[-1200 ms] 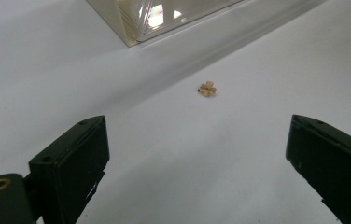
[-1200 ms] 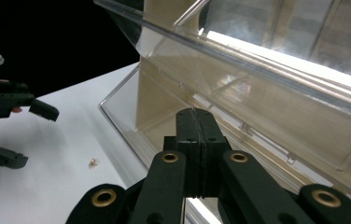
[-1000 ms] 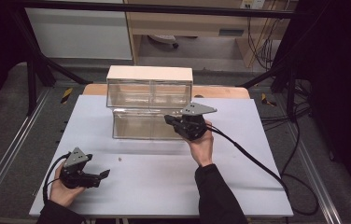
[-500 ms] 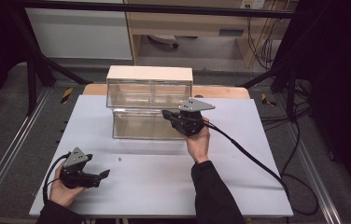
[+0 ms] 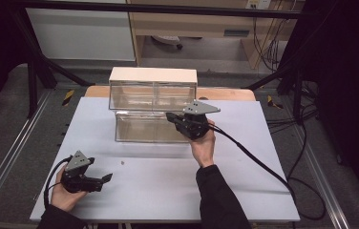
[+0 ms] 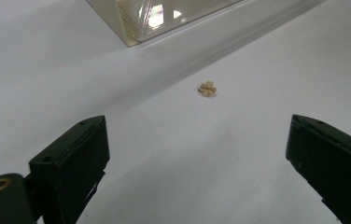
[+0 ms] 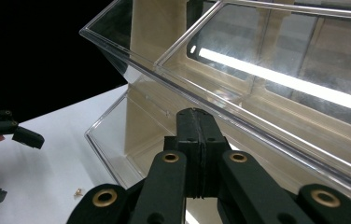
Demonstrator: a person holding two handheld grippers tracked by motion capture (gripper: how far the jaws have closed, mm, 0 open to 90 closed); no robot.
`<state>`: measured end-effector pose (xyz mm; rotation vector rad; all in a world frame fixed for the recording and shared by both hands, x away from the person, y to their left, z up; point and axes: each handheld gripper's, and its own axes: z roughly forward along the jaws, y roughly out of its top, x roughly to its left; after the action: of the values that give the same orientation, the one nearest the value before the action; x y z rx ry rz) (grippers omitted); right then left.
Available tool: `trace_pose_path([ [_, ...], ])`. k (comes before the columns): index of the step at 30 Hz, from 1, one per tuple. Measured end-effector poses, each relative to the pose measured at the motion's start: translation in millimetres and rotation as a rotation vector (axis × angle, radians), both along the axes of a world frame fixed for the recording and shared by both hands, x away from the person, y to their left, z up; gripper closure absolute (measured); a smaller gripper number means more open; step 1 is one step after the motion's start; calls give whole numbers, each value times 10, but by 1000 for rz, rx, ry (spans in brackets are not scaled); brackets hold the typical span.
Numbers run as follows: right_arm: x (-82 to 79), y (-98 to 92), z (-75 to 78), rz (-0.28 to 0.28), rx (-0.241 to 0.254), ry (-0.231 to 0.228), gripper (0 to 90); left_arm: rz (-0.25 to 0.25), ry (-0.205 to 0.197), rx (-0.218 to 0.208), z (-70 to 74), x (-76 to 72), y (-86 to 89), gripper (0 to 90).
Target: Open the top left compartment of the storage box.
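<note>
While the left claw [image 5: 102, 179] rests wide, the right claw [image 5: 172, 117] noses the bin [image 5: 144, 126], clamped.

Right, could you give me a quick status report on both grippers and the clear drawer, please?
Left gripper open over the table, a tiny clover-shaped piece ahead of it. Right gripper shut at the open lower clear drawer. Nothing in the way.

The worktop [image 5: 168, 191] is evenly lit from above against dark surroundings, glare streaks are seen on the clear bins [image 7: 276, 84], and near jaws are softly blurred.
</note>
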<state>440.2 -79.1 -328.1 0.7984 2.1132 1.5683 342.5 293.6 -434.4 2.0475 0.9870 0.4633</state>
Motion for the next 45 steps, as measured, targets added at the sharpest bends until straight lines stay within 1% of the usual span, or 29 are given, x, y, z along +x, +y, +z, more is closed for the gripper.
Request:
trace_pose_path([
  [20,-30,-22,48,-3,15,-24,900,1,0,1,1,-1,4,62],
  [29,-42,-57,93,-7,9,-39,900,2,-2,-2,4,-4,5,61],
  [32,-44,-68,115,-10,14,-41,900,1,-2,-2,5,-4,4,62],
  [39,-42,-73,200,-12,1,-62,900,2,-5,-4,7,-5,4,62],
  [45,-36,-79,266,-13,4,-74,900,2,-5,-4,7,-5,5,62],
])
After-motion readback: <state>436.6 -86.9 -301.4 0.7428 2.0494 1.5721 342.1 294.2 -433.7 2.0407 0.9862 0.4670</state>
